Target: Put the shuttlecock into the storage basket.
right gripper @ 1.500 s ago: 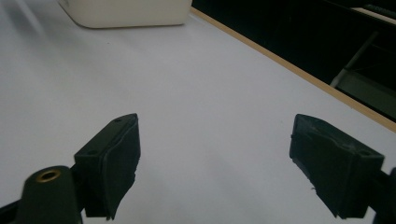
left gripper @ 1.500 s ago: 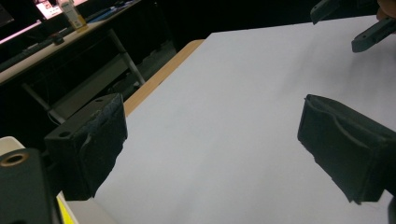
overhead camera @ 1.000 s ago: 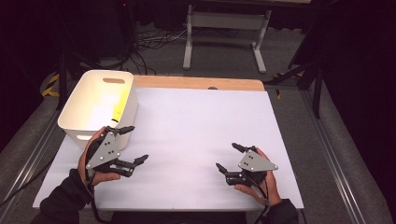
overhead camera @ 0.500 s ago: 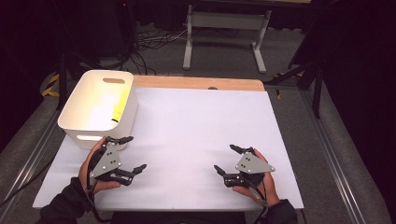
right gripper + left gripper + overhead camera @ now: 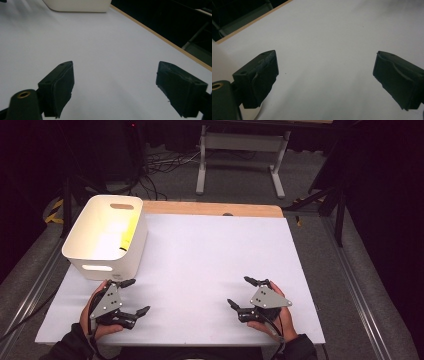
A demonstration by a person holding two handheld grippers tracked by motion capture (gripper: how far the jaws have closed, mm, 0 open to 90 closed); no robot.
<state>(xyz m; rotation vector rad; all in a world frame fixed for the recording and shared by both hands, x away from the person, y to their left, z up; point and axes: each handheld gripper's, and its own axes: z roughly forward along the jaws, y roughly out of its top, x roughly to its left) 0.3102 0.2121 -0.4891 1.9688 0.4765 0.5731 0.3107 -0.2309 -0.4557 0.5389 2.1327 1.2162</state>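
My left gripper (image 5: pixel 138 296) rests on the white table (image 5: pixel 210 255) near its front left corner, just in front of a white bin (image 5: pixel 85 255). Its jaws stand wide apart with nothing between them, as the left gripper view (image 5: pixel 325 75) confirms over bare white surface. My right gripper (image 5: pixel 238 291) lies near the front right, open and holding nothing (image 5: pixel 115 85). A yellow item (image 5: pixel 129 232) lies inside the bin against its right wall. The bin (image 5: pixel 77 5) also appears far off in the right gripper view.
A wooden strip (image 5: pixel 210 209) runs along the table's far edge. Beyond it stand a grey metal stand (image 5: pixel 240 150) and cables on the floor. Metal rails (image 5: pixel 355 285) flank the table on the dark floor.
My left gripper has drawn back from the bin toward the table's front edge. The right gripper has barely shifted. Both stay open.
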